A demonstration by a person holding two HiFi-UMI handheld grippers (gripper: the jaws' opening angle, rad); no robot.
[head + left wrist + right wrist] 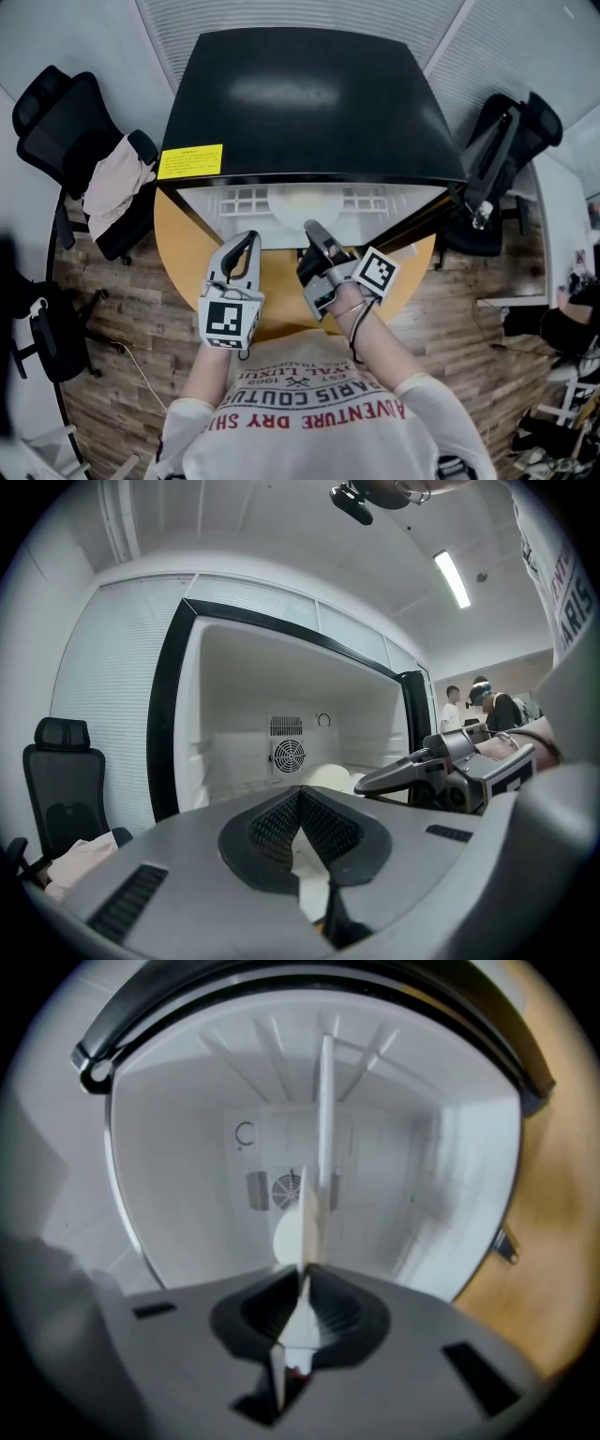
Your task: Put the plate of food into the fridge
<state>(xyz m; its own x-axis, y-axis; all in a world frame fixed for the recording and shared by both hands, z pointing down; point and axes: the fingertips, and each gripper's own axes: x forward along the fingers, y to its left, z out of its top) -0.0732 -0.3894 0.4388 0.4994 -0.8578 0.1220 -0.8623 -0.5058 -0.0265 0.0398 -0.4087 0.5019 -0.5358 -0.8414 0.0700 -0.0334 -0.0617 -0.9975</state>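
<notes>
**Office corner under a strip light**

I am looking down on a wood-plank floor (112, 394) where a round wooden table (178, 239) is standing. A black office chair (56, 122) is sitting to its left, with a pale garment (117, 183) hanging over the seat. A second black chair (511, 141) is standing to the right, and a third (42, 328) is showing at the lower left edge. White slatted blinds (112, 696) are covering the wall behind, and a long ceiling light (452, 578) is glowing on the white ceiling. Two people (483, 703) are standing far off at the right, too small for me to make out further.
</notes>
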